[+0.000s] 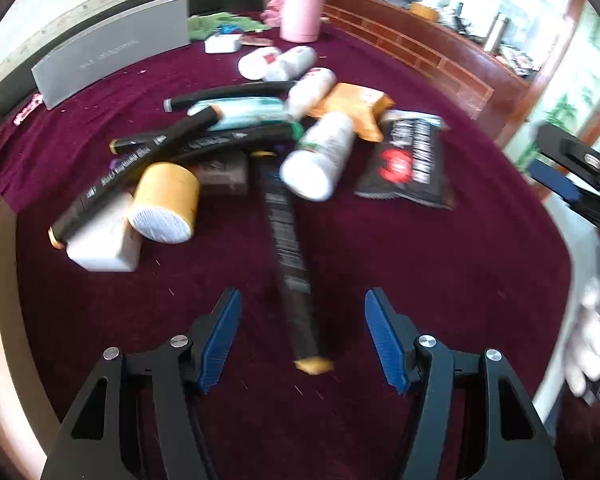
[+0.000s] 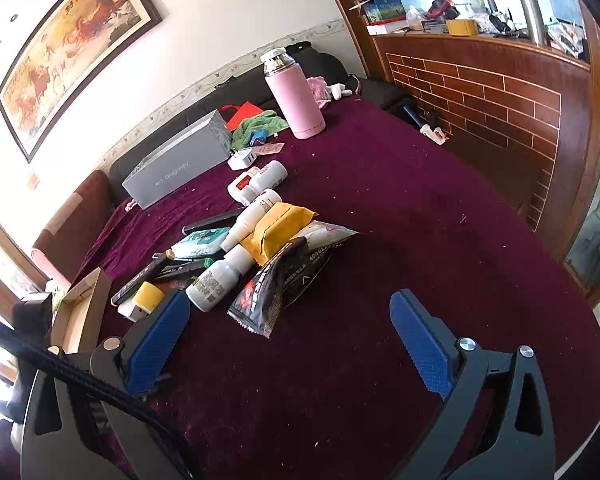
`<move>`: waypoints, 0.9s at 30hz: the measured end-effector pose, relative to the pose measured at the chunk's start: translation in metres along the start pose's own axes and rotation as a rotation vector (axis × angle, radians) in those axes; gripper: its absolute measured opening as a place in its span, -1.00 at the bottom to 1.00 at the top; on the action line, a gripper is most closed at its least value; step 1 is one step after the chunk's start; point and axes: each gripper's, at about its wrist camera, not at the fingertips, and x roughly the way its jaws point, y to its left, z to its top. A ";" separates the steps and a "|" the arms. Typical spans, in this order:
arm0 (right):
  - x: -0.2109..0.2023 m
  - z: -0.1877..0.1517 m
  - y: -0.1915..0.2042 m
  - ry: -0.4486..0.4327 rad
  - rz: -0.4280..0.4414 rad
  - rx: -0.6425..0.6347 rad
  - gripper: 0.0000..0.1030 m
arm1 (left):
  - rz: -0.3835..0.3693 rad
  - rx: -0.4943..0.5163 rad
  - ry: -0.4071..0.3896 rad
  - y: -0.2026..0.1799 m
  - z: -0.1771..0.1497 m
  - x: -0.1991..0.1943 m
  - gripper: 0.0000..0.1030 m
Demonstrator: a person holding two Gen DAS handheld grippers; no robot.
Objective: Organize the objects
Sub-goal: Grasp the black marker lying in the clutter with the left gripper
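A pile of small objects lies on the maroon cloth: black markers, white bottles, a yellow roll, an orange packet and a black snack bag. A long black marker with a yellow tip points toward me. My left gripper is open, its fingers either side of that marker's near end, not touching it. My right gripper is open and empty, just in front of the snack bag and a white bottle. The right gripper also shows at the left wrist view's right edge.
A pink thermos stands at the back beside a grey box, a green cloth and a white charger. A cardboard box sits at the left edge. A wooden brick-pattern counter runs along the right.
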 end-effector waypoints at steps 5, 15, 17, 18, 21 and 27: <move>0.006 0.002 -0.002 0.021 0.009 0.011 0.97 | 0.013 -0.053 0.002 0.004 0.017 0.013 0.12; 0.008 0.003 -0.001 0.052 -0.004 0.013 0.97 | 0.137 -0.026 -0.024 -0.004 0.027 0.025 0.12; 0.011 0.003 0.003 0.062 -0.003 0.007 0.97 | 0.163 -0.017 -0.040 -0.010 0.028 0.026 0.14; 0.012 0.003 0.005 0.068 -0.002 0.001 0.97 | 0.159 -0.030 -0.048 -0.009 0.027 0.026 0.17; 0.016 0.001 0.012 0.079 -0.006 -0.010 0.97 | 0.157 -0.033 -0.067 -0.011 0.029 0.028 0.32; 0.024 -0.001 0.018 0.105 -0.015 -0.013 0.97 | 0.163 -0.042 -0.118 -0.014 0.026 0.028 0.38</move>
